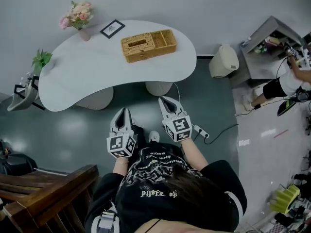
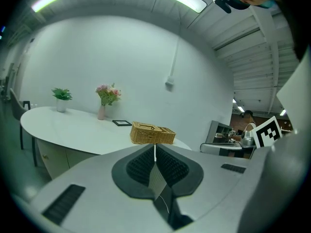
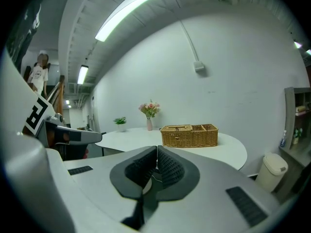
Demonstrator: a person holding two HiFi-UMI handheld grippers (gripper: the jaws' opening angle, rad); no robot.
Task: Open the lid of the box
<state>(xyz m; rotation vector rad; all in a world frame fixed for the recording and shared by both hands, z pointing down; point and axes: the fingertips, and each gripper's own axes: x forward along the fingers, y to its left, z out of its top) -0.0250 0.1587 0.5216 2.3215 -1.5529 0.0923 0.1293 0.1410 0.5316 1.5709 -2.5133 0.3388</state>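
Fluorescent ceiling tubes [image 3: 129,11] flare white above me in both gripper views, where fisheye bending curves the walls [image 3: 228,67] and blackens the picture corners. My head camera shows the white table [image 1: 87,76] bright and evenly lit, while the dark floor [image 1: 63,135] carries soft glare.

Tan woven wicker box [image 1: 148,45] on the far side of a plain white table [image 1: 87,76]; pink flowers [image 1: 77,14] far left, green plant [image 1: 41,58] at its left edge; pale grey left gripper [image 1: 124,111] and right gripper [image 1: 166,101] carry black-and-white square-patterned cubes; cream bin [image 1: 224,60] right
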